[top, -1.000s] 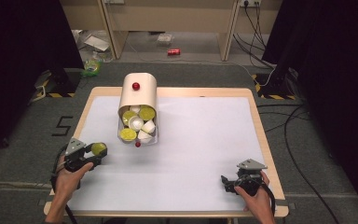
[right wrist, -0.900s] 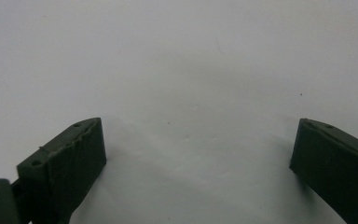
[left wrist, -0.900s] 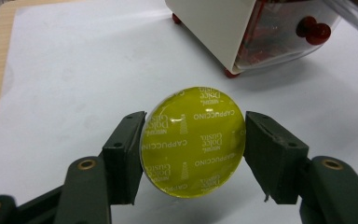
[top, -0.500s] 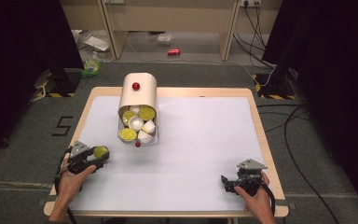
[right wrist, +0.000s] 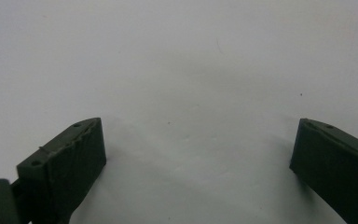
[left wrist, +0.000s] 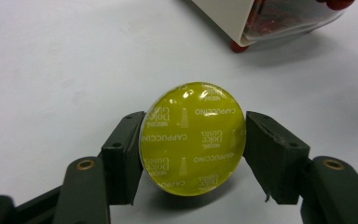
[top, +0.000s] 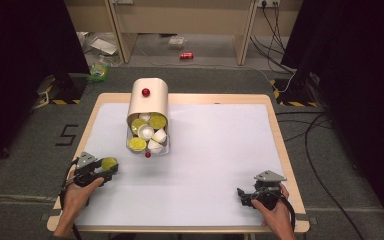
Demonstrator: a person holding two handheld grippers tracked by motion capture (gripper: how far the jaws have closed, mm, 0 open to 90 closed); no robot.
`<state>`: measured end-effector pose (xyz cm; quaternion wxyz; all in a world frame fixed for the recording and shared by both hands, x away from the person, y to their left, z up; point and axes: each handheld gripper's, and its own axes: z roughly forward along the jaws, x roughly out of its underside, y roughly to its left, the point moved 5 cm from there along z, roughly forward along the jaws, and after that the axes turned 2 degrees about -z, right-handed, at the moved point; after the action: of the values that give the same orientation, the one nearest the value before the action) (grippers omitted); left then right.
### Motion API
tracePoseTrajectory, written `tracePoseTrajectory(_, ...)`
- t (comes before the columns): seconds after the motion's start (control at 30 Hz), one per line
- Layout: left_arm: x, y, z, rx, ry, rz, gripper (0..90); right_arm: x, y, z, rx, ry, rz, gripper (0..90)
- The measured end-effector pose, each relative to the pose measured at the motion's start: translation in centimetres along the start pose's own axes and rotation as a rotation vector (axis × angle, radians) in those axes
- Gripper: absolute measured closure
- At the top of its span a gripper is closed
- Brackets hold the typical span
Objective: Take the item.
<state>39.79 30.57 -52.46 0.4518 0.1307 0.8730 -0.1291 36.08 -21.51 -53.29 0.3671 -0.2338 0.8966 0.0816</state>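
White table (top: 215,150) on grey carpet: left tongs (left wrist: 193,149) pinch a yellow cappuccino capsule (left wrist: 193,137) at 7 o'clock; right tongs (right wrist: 198,154) spread.

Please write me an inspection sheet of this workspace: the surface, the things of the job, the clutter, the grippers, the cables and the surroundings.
Surface: white table top with a wooden rim, clean.
Job's things: beige capsule holder lying on its side, open clear drawer with yellow-lidded and white capsules; one yellow capsule marked Cappuccino outside it.
Clutter: nothing seen on the table.
Grippers: left gripper shut on the yellow capsule, near the table's front left corner; right gripper open, nothing between its jaws, near the front right corner.
Cables: black cables on the floor to the right of the table.
Surroundings: red can and packaging on the floor behind the table; wooden furniture beyond.
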Motion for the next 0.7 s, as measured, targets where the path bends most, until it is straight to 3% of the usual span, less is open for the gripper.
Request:
tracePoseTrajectory(0.2, -0.2, 0.0, -0.2, -0.004, -0.024, 0.005, 31.9, 0.0, 0.0, 0.0, 0.0, 0.0, -0.001, 3.3)
tracePoseTrajectory(0.4, -0.6, -0.1, -0.6, -0.012, -0.041, 0.009, 30.1, 0.0, 0.0, 0.0, 0.0, 0.0, -0.001, 3.3)
tracePoseTrajectory(0.7, -2.3, -0.9, -2.7, -0.009, -0.101, 0.032, 28.2, 0.0, 0.0, 0.0, 0.001, 0.0, -0.001, 3.3)
